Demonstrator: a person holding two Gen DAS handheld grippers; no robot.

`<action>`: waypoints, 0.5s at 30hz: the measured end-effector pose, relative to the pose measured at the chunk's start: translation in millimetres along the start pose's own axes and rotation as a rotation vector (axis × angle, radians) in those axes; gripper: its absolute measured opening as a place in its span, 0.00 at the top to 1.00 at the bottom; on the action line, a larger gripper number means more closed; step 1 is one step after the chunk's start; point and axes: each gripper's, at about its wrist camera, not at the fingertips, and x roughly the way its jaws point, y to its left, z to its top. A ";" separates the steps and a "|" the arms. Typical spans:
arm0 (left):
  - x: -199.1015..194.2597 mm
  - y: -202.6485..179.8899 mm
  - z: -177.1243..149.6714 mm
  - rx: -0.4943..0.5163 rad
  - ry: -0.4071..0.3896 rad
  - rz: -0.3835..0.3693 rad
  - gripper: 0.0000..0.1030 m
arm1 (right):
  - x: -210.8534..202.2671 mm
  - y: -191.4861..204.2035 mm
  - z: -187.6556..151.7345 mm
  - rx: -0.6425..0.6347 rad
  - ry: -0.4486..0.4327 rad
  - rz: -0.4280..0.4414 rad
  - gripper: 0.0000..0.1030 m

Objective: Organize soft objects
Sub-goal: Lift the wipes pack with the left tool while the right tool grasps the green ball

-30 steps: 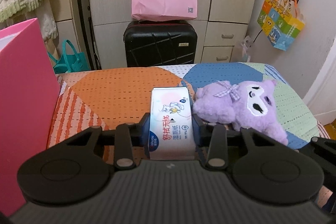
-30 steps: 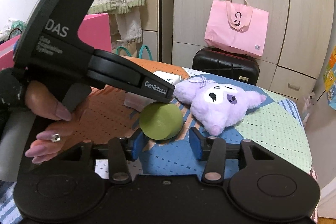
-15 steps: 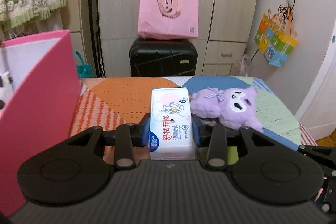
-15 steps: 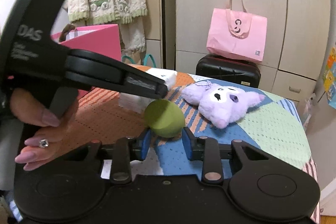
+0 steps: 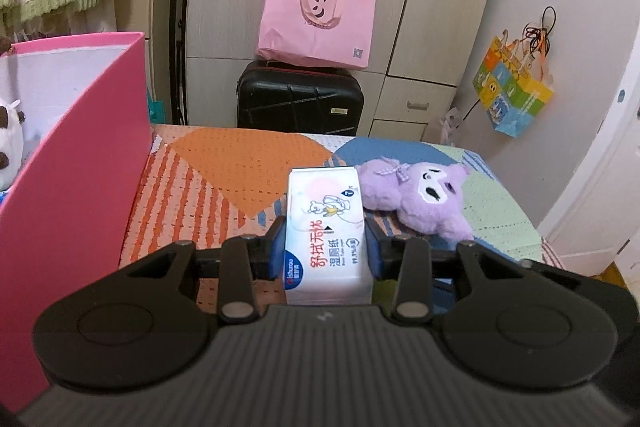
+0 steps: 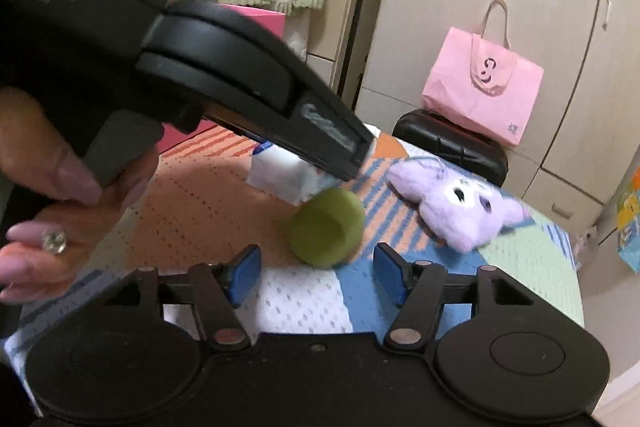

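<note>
Your left claw (image 5: 325, 251) clamps the white wet-wipes pack (image 5: 326, 227) for the pink box (image 5: 76, 163); your right claw (image 6: 316, 269) is opening, its pads clear of the green foam cup (image 6: 326, 227) on the bed.

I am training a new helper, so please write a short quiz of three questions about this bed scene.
1. True or false: the left gripper is shut on the white wet-wipes pack.
2. What lies ahead of the right gripper? A) round green soft piece B) purple plush toy C) black suitcase
3. Fill in: the purple plush toy lies on the patterned ____.

Key: 1 true. 2 A, the round green soft piece, untouched as the jaws are opening. 3 bed cover.
</note>
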 end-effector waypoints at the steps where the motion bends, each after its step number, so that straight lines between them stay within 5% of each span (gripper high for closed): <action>1: -1.3 1.1 0.9 -0.001 -0.001 -0.002 0.63 | 3.0 1.1 3.3 0.000 0.005 -0.001 0.35; 8: -7.9 6.5 3.4 0.004 0.016 0.020 0.63 | 18.7 -25.0 8.9 0.212 0.008 0.042 0.35; 10: -10.9 8.8 2.4 -0.003 0.024 0.014 0.63 | 17.9 -32.5 4.9 0.258 -0.002 0.054 0.57; 15: -22.5 9.5 -5.0 -0.001 0.036 -0.022 0.63 | 1.5 -32.1 -2.1 0.281 -0.042 0.056 0.58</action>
